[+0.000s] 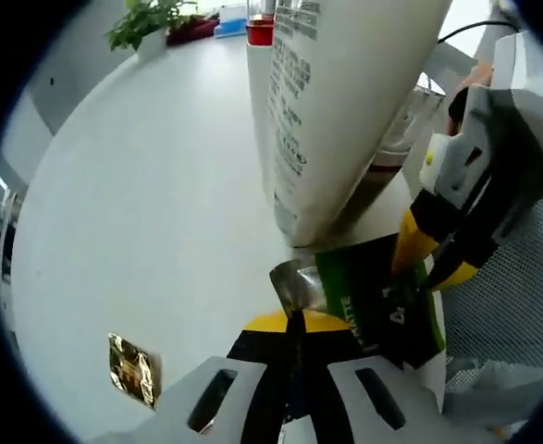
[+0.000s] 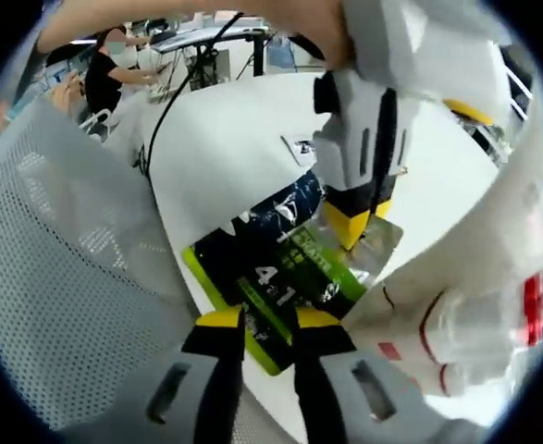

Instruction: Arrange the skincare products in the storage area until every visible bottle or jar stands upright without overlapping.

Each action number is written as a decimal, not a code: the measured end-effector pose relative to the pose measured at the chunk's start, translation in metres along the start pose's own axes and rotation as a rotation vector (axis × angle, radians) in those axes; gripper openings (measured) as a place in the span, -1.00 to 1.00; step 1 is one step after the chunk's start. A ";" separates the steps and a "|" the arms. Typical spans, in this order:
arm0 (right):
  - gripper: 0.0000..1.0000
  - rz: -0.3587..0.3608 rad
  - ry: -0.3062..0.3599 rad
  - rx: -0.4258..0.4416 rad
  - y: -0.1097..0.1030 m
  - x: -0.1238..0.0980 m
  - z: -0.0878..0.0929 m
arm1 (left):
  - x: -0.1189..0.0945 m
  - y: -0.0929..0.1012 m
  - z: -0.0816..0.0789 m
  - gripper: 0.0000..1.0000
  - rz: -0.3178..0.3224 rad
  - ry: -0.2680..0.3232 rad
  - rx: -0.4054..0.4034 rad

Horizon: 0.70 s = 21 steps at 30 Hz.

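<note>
Grippers, left (image 1: pixel 294 319) and right (image 2: pixel 269 319), both clamped on flat green-and-silver foil sachet (image 2: pixel 294 277) held low over white tabletop (image 1: pixel 141 213) beside tall white printed tube (image 1: pixel 345 102); seemingly mid-repositioning, next needing upright placement clear of neighbours.

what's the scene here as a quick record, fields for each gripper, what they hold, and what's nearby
left gripper: shut on green sachet
right gripper: shut on green sachet
green sachet: flat, held from opposite edges, silver end toward left gripper
white tube: large, printed text, close beside the sachet
mesh basket: white, next to the sachet
surface: white table
gold packet: lying flat on table, apart
potted plant: far table edge
</note>
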State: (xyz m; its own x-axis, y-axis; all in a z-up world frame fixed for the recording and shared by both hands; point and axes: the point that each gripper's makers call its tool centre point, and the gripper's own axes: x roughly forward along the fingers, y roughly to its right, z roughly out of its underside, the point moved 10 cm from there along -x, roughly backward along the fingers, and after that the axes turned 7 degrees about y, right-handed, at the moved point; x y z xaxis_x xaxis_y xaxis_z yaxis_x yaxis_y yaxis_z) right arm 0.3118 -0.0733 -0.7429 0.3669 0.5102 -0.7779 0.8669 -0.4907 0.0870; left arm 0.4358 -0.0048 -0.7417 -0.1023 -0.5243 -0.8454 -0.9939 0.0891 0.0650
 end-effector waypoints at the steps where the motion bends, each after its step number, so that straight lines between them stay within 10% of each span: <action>1: -0.59 0.000 0.000 -0.006 0.000 0.001 -0.001 | 0.000 -0.001 0.000 -1.00 0.002 0.000 -0.001; 21: -0.63 0.020 -0.022 -0.057 0.001 0.017 -0.016 | 0.001 -0.016 0.002 -1.00 -0.005 0.035 -0.047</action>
State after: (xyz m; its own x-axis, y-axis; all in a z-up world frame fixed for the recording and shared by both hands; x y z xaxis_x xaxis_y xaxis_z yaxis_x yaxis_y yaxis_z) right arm 0.3239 -0.0542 -0.7460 0.3778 0.4847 -0.7889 0.8774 -0.4596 0.1378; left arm 0.4520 -0.0052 -0.7450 -0.0975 -0.5542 -0.8267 -0.9952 0.0466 0.0861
